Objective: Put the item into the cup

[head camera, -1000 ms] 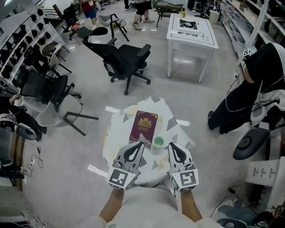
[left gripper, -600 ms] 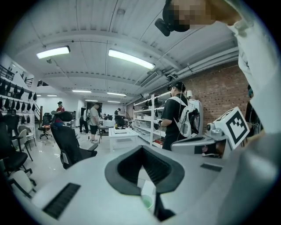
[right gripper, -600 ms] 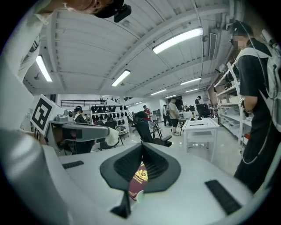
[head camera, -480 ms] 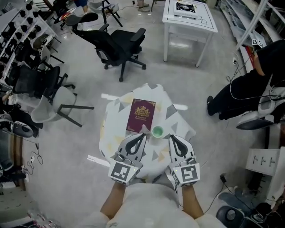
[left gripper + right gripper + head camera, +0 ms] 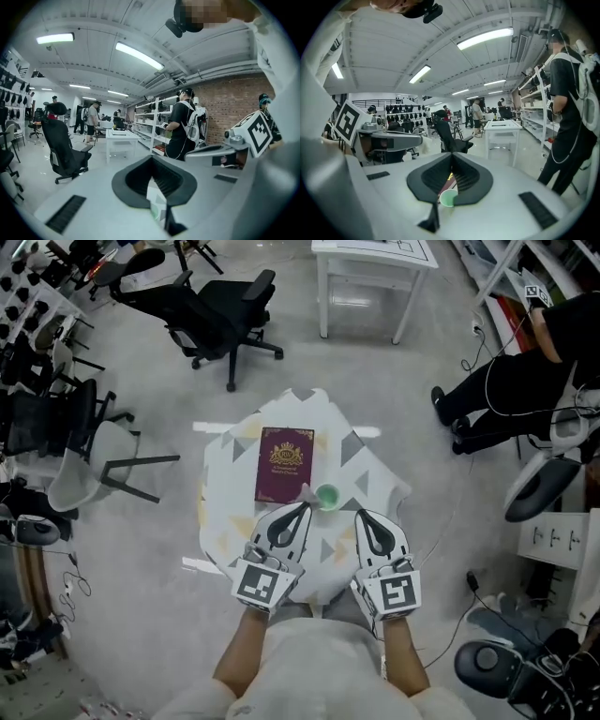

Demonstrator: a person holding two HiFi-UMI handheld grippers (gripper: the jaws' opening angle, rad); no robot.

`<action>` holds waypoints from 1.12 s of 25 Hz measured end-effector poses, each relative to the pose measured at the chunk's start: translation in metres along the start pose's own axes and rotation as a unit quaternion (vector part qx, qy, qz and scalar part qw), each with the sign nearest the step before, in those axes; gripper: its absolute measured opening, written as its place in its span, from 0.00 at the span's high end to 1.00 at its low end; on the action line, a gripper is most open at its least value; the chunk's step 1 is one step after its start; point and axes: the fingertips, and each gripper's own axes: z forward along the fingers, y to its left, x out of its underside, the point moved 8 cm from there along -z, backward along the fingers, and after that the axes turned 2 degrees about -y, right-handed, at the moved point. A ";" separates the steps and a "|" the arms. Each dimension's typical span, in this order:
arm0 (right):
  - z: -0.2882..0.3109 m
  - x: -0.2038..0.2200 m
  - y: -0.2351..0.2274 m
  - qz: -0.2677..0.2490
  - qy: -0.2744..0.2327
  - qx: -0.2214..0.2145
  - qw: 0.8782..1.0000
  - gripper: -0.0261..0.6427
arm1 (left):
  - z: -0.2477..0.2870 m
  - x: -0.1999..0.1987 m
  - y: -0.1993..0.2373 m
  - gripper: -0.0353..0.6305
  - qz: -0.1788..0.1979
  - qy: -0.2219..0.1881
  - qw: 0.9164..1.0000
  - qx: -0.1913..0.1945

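A small green cup (image 5: 327,496) stands on a round table (image 5: 375,479) covered in a pale patterned cloth, just right of a maroon book (image 5: 284,465). In the head view my left gripper (image 5: 302,508) is shut, its tip close to the cup's near left side. My right gripper (image 5: 360,516) is also shut, a little to the cup's near right. The right gripper view shows the cup (image 5: 448,198) and a strip of the book (image 5: 449,180) below its shut tips (image 5: 452,155). Only cloth shows beneath the left gripper's tips (image 5: 151,158). I see no item between either pair of jaws.
Black office chairs (image 5: 211,320) and a grey chair (image 5: 89,470) stand on the floor to the far left. A white table (image 5: 370,259) is at the back. A person in black (image 5: 525,381) is at the right near shelving. The table's near edge is under my grippers.
The head view has shifted, so the table sits higher in the frame. Both grippers stay shut and have drawn slightly back from the cup.
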 end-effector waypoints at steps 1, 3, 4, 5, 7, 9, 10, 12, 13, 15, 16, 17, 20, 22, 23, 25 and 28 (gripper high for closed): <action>0.001 0.003 0.000 0.004 0.005 0.002 1.000 0.95 | 0.002 0.004 0.002 0.93 0.000 0.006 1.000 0.004; 0.003 0.010 0.000 0.009 0.013 0.008 1.000 0.95 | 0.006 0.011 0.004 0.93 0.000 0.016 1.000 0.010; 0.003 0.014 -0.001 0.009 0.016 0.011 1.000 0.95 | 0.009 0.015 0.005 0.93 -0.001 0.021 1.000 0.012; 0.005 0.018 -0.002 0.010 0.019 0.013 1.000 0.95 | 0.011 0.018 0.007 0.93 -0.002 0.025 1.000 0.014; 0.008 0.025 -0.004 0.012 0.027 0.014 0.999 0.95 | 0.017 0.026 0.009 0.93 -0.004 0.032 0.999 0.017; 0.010 0.033 -0.005 0.015 0.036 0.015 0.999 0.95 | 0.022 0.036 0.011 0.93 -0.005 0.041 0.999 0.020; 0.012 0.038 -0.006 0.017 0.040 0.016 0.999 0.95 | 0.025 0.040 0.012 0.93 -0.006 0.045 0.999 0.021; 0.016 0.046 -0.008 0.019 0.048 0.016 0.999 0.95 | 0.030 0.049 0.014 0.93 -0.007 0.054 0.998 0.024; 0.018 0.049 -0.008 0.021 0.052 0.016 0.998 0.95 | 0.032 0.054 0.015 0.93 -0.007 0.059 0.998 0.026; 0.021 0.057 -0.009 0.024 0.062 0.015 0.998 0.95 | 0.036 0.063 0.017 0.93 -0.008 0.070 0.997 0.028; 0.023 0.061 -0.010 0.027 0.068 0.015 0.997 0.95 | 0.038 0.067 0.018 0.93 -0.010 0.075 0.997 0.029; 0.025 0.065 -0.011 0.029 0.073 0.014 0.997 0.95 | 0.040 0.071 0.019 0.93 -0.012 0.080 0.996 0.029; 0.031 0.077 -0.013 0.036 0.086 0.013 0.996 0.95 | 0.047 0.083 0.022 0.93 -0.014 0.093 0.995 0.032; 0.033 0.086 -0.014 0.043 0.095 0.014 0.994 0.95 | 0.051 0.090 0.022 0.93 -0.016 0.101 0.994 0.035; 0.034 0.089 -0.015 0.045 0.099 0.013 0.994 0.95 | 0.052 0.093 0.022 0.93 -0.017 0.105 0.994 0.036; 0.036 0.095 -0.016 0.048 0.105 0.012 0.993 0.95 | 0.055 0.099 0.023 0.93 -0.021 0.111 0.993 0.038; 0.039 0.102 -0.018 0.048 0.115 0.011 0.992 0.95 | 0.060 0.107 0.022 0.93 -0.024 0.120 0.992 0.042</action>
